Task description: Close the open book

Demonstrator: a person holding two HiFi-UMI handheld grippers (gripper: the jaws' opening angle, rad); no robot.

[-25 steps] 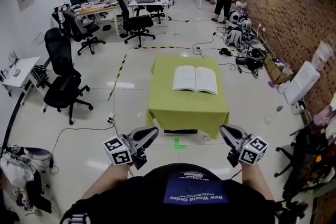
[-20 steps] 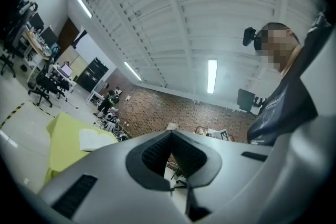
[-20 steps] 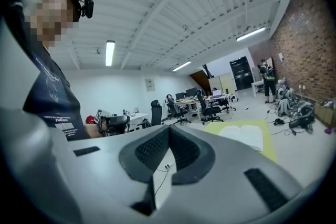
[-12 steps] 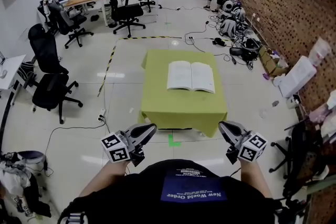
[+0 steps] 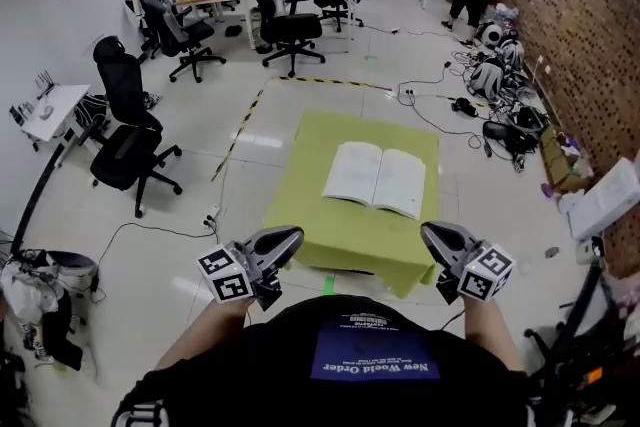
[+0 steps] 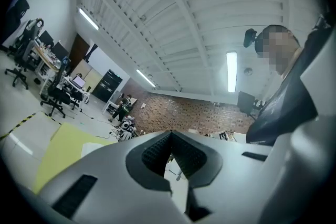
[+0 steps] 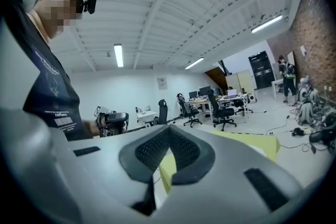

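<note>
**Book open, both grippers shut and empty**

The book (image 5: 377, 178) lies open, pages up, on the green counter (image 5: 335, 237). The left gripper (image 5: 294, 236) and right gripper (image 5: 430, 232) hang by the counter's near edge, well apart from the book. Each has its fingers together on nothing.
</note>
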